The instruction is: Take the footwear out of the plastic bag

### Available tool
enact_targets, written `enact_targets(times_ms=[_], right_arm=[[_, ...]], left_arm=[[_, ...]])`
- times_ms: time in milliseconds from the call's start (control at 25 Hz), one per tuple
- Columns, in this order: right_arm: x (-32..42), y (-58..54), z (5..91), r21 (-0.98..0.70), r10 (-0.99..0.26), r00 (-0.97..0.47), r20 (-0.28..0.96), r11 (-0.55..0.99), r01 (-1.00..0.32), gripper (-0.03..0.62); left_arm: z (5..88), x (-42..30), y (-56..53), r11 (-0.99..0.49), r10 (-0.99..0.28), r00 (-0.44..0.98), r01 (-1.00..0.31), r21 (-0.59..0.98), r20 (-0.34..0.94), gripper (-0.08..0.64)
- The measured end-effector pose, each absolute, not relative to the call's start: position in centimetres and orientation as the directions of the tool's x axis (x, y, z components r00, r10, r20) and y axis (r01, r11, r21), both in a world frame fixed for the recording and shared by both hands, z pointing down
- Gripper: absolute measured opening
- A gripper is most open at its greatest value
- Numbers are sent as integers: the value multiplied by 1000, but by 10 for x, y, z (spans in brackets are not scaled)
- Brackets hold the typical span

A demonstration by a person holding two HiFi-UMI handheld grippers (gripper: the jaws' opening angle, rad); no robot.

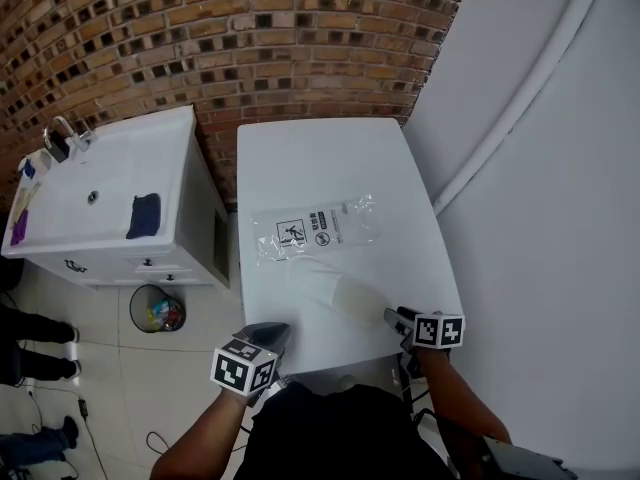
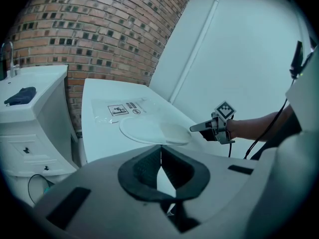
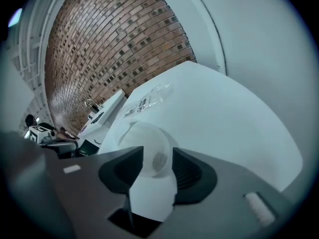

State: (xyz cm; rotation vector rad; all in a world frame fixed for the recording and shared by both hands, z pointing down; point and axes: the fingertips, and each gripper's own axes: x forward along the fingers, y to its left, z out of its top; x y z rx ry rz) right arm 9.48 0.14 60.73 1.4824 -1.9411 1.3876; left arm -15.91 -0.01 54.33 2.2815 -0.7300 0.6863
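Observation:
A white slipper point(image 1: 335, 288) lies flat on the white table point(image 1: 320, 153), just in front of a clear plastic bag point(image 1: 315, 228) with black print. The bag lies flat, and I see nothing inside it. My right gripper point(image 1: 392, 317) is at the slipper's near right end. Its jaws stand wide apart in the right gripper view point(image 3: 157, 163), with the slipper's end point(image 3: 144, 148) between them and the pads not pressing. My left gripper point(image 1: 268, 333) hovers at the table's front left edge, shut and empty point(image 2: 160, 156), a short way from the slipper point(image 2: 154, 132).
A white sink cabinet point(image 1: 110, 198) with a faucet point(image 1: 62, 133) and a dark blue cloth point(image 1: 144, 215) stands left of the table. A waste bin point(image 1: 158, 310) sits on the floor between them. There is a brick wall behind and a white wall at the right.

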Motion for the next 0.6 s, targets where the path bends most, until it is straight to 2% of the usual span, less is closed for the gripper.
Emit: enact_targets(times_ms=[160,360,600], right_arm=[[109,0,593,-406,-549,-356,756,33,-913,178],[106,6,553,-445,-578,-443,685,150,-883,145],[89,35,494,-497,-579,-606,546,359,-790,2]], left_arm=[[538,-158,9,-606,-352,693,-681,411,630,8],[526,-146,13,-543,-429,665,-731,415,611,8],[501,-108,45,-506,-478,669,-739,444,569,8]])
